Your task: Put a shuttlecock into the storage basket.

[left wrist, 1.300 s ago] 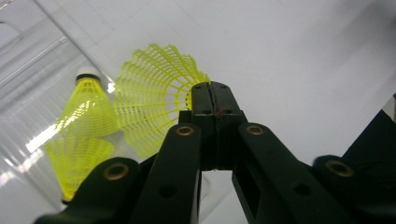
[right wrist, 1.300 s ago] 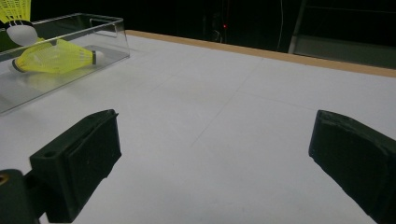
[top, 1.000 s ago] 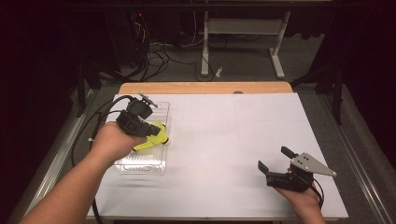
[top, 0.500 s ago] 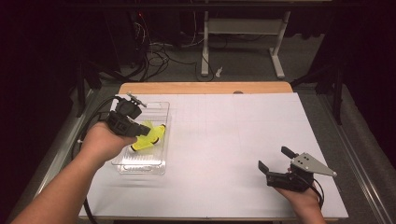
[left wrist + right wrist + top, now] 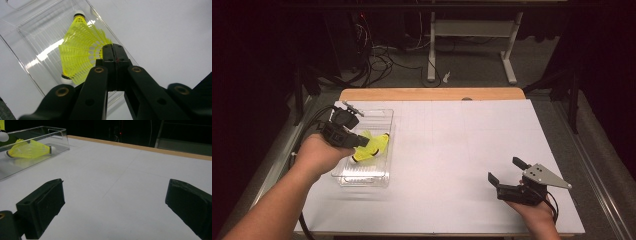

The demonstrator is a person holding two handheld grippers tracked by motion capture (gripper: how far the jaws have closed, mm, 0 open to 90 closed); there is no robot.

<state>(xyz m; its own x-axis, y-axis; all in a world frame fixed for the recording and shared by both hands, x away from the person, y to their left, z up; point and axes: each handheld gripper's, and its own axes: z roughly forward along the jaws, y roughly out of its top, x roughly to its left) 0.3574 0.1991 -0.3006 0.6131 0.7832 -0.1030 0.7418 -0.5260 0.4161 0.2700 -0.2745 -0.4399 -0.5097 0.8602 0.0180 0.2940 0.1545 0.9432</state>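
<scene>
- Shuttlecocks (image 5: 80,50): two, yellow, with ribbed plastic mesh skirts flaring from small rounded white tips. They lie overlapping inside the tray, tips pointing opposite ways, one tip near the tray's far end.
- Tray (image 5: 379,177): clear hard plastic, rectangular, shallow, with rounded corners and a ridged floor that glares under the light. It rests flat on the table's left part.
- Left gripper (image 5: 113,47): black, matte, with jointed arms and brass-coloured pivot pins. Its jaws are pressed together with nothing between them; the tips sit over the tray, at the edge of a yellow skirt. Contact with the skirt cannot be told.
- Right gripper (image 5: 507,172): black, with a grey three-cornered plate on top; well to the right of the tray. Jaws spread wide, holding nothing.
- Table (image 5: 462,140): white, smooth, matte covering with a wooden strip along its far edge.
</scene>
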